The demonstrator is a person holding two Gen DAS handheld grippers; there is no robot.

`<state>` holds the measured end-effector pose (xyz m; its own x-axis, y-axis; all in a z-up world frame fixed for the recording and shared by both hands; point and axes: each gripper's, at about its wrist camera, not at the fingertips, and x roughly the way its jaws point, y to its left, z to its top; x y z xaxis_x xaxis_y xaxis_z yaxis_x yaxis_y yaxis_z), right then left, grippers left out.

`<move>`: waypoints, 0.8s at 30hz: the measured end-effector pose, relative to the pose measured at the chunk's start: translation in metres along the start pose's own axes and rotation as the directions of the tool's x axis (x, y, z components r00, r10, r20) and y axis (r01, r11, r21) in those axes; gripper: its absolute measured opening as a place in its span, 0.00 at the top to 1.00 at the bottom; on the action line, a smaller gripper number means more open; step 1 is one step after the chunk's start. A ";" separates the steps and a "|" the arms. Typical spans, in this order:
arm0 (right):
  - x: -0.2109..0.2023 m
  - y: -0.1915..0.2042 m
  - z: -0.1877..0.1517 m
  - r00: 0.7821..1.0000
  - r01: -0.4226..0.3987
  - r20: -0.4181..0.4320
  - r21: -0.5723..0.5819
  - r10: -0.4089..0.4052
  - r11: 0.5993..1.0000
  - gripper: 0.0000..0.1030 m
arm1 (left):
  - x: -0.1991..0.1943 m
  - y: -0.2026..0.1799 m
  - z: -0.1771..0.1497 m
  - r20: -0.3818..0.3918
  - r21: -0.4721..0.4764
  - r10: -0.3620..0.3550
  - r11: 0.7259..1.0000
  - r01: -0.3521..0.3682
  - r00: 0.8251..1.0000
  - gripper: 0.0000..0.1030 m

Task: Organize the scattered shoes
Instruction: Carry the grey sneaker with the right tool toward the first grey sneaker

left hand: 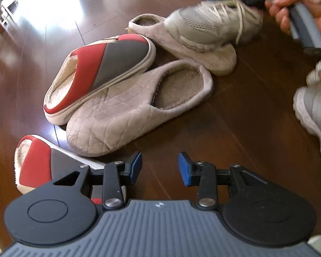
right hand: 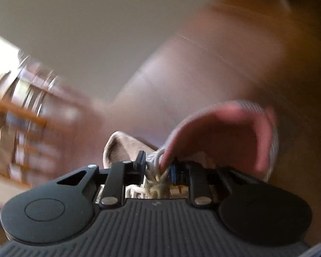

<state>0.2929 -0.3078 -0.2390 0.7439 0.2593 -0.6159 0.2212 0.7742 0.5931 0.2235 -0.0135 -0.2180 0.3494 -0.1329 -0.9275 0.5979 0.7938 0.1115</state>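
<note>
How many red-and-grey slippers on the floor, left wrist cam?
2. One red-and-grey slipper leans on a beige quilted slipper mid-floor; the other lies lower left, partly behind the left hand-held gripper. Others could be out of frame.

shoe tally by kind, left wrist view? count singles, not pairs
Red-and-grey slippers: 2
Beige quilted slippers: 2
White sneakers: 2, one clamped at the laces, one at the right edge
Total: 6 shoes

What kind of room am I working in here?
Likely a home living area or entryway: glossy dark wooden floor, house slippers such as the quilted beige slipper and red-and-grey slipper, plus a white sneaker.
</note>
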 end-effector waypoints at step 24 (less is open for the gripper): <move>-0.234 0.029 -0.255 0.949 0.088 -0.174 -0.653 -0.263 0.752 0.20 | -0.003 -0.079 -0.035 -0.133 0.056 -0.122 0.990 0.131 0.984 0.54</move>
<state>-0.0356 -0.1988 -0.2102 0.5382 0.1433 -0.8306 -0.1801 0.9822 0.0527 0.1497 -0.0550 -0.2370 0.1746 -0.1489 -0.9733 0.6780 0.7350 0.0091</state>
